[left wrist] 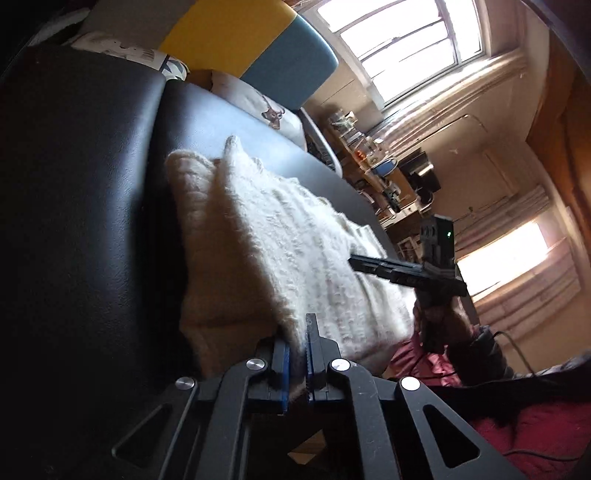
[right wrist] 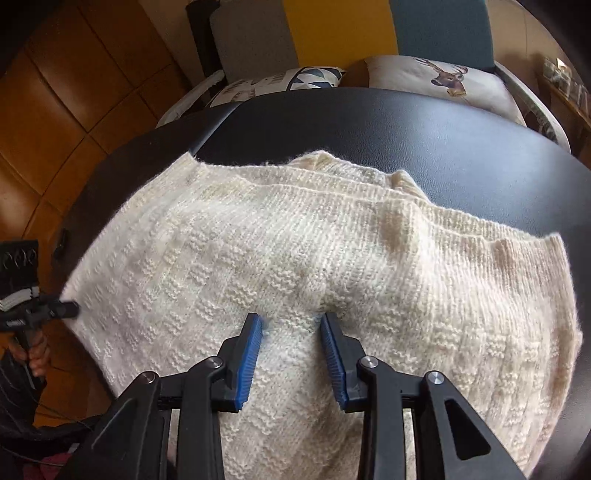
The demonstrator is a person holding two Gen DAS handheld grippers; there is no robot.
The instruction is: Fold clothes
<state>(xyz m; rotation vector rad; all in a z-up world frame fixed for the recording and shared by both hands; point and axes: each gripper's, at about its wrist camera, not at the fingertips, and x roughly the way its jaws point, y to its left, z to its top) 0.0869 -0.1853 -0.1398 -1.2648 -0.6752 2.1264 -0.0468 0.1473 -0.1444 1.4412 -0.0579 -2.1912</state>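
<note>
Fold step in hand: cream knit sweater (right wrist: 303, 258) lies flat on the black worktop (right wrist: 406, 122), left tongs (left wrist: 298, 354) pinching its left edge, right tongs (right wrist: 291, 325) spread over the near middle; next, probably close right and carry over.

1. The knitted sweater (right wrist: 314, 258) was cream-white, with a raised checker pattern across the middle of the right wrist frame and plain ribbing along its upper edge.
2. The table (right wrist: 406, 122) under it was black.
3. The right gripper (right wrist: 291, 321) was black with blue pads (right wrist: 251, 354).
4. The left gripper (left wrist: 299, 343) was black too, its pads blue.
5. A pale cushion (right wrist: 443, 81), upper right, bore a brown deer head.
6. Another cushion (right wrist: 280, 83), upper middle, carried blue and white triangles.
7. The chair back (right wrist: 343, 29) at the top showed grey, yellow and teal panels.
8. The floor (right wrist: 55, 92), upper left, was orange-brown tile.
9. Red cloth (left wrist: 535, 428) lay lower right in the left wrist frame.
</note>
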